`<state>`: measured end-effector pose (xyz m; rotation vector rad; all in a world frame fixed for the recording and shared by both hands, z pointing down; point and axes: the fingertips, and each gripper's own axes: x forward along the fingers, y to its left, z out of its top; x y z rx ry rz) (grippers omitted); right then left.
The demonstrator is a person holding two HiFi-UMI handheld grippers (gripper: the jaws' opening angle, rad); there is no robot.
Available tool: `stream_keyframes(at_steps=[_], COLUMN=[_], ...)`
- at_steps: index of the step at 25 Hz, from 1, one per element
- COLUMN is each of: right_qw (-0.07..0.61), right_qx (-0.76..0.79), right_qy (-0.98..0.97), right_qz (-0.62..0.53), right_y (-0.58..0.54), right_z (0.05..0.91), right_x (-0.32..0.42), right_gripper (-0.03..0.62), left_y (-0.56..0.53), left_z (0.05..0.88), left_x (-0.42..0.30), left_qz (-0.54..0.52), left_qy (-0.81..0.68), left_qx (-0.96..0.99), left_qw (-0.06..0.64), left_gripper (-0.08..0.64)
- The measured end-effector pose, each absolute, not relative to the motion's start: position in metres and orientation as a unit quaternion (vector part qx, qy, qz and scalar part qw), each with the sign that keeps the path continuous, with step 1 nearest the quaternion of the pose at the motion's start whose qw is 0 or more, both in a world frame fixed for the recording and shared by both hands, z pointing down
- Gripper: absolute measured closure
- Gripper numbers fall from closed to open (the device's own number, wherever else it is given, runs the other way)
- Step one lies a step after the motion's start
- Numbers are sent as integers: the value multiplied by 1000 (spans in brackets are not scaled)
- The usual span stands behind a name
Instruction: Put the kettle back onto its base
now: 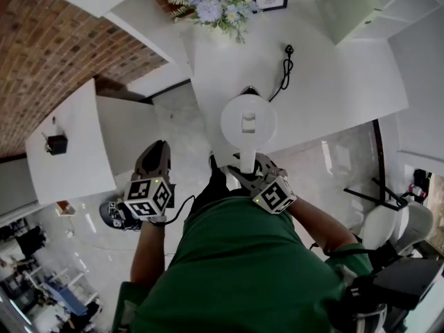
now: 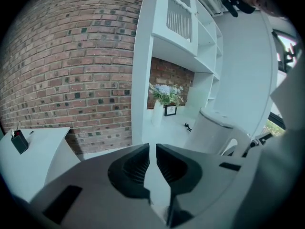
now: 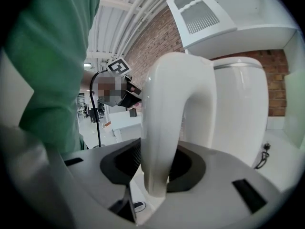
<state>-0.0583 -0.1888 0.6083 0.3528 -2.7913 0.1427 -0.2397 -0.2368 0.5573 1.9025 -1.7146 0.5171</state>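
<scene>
A white kettle [image 1: 248,120] stands upright on the white counter [image 1: 333,82], near its front edge. A dark sliver of its base [image 1: 248,90] shows behind it, and the rest of the base is hidden under the kettle. My right gripper [image 1: 246,165] reaches in from the front with the kettle's handle [image 3: 167,104] between its jaws. The jaws [image 3: 159,161] stand apart round the handle and I see no firm squeeze on it. My left gripper [image 1: 158,148] hangs left of the counter, over the floor, shut and empty [image 2: 152,149]. The kettle [image 2: 214,130] lies to its right.
A black cord [image 1: 285,66] with a plug lies on the counter behind the kettle. A vase of flowers [image 1: 218,9] and a small framed picture [image 1: 274,1] stand at the back. A lower white table [image 1: 69,151] with a small black box [image 1: 56,143] sits at left.
</scene>
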Motion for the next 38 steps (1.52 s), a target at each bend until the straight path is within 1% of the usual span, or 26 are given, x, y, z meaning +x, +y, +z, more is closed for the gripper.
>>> stream_keyframes(at_steps=[10,14,18,24,29,34,38], right_qw=[199,193,169,122,59,-13,-23], right_qx=[277,323,355,381,421,475,486], right_qy=[-933,-915,-907,-911,-902,-879,-873], right_qz=[111,148,154,102,74,52,47], right_y=[-187,-186,-184,-186,-206,-247,-271], right_z=[613,613,594,529,464,402,373], right_x=[-31,-15,0,11,19,44,44], right_gripper=[408,398,382,379,382,426,476], left_y=[-262,-275,-285,-295,-298,-298,-295], left_z=[560,556,549,535,528,516,503], left_x=[-235,-223,-219,-224,-225,-226,-224], left_qz=[169,162,157,146,137,120,99], left_qy=[-570,-544,-528,-521,-516,-512,-505], left_qx=[764,787,801,812,818,823,829], left_qw=[252,244,234,221,216,216,219], left_gripper=[503,503,503,503,503,503,503])
